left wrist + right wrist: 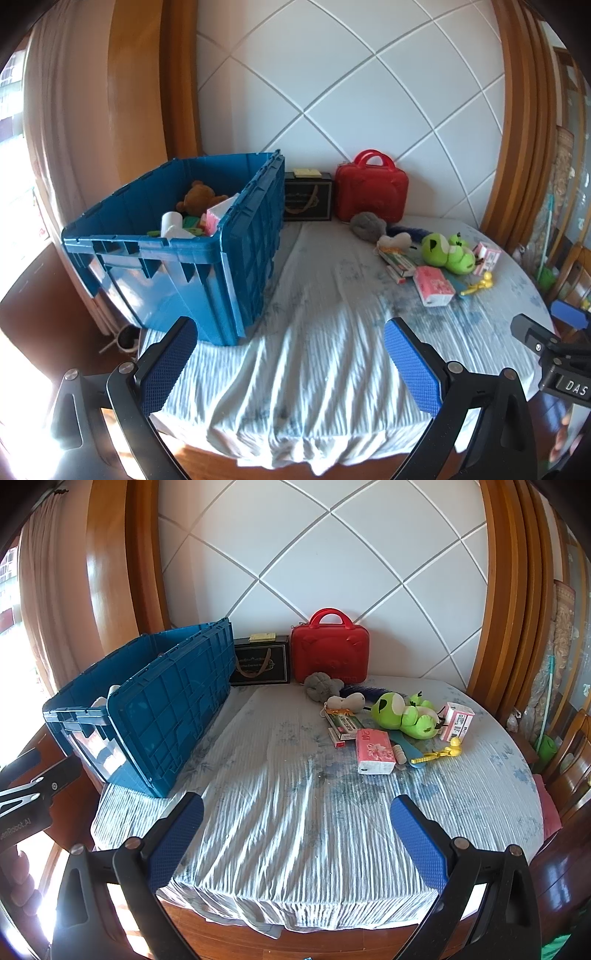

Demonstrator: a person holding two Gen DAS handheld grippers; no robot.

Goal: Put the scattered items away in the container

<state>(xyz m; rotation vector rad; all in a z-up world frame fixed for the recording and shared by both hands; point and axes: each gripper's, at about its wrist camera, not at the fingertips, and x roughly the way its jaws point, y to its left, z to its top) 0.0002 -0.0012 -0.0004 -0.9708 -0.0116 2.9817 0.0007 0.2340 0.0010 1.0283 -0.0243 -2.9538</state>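
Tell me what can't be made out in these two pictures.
- Blue crate contents: right wrist view, near wall hides nearly all.
- Crate's bottom layer: left wrist view, teddy bear and white roll cover it.
- Blue flat item: green plush overlaps it.
- Pink tissue pack print: too small.

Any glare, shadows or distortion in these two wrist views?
Left wrist: window blown out at far left, sun stripes across the cloth, strong fisheye bend on the wood frame; crate sharp. Right wrist: same striped light on the cloth, glare on the crate end and at lower left, edges vignetted; toys in focus.
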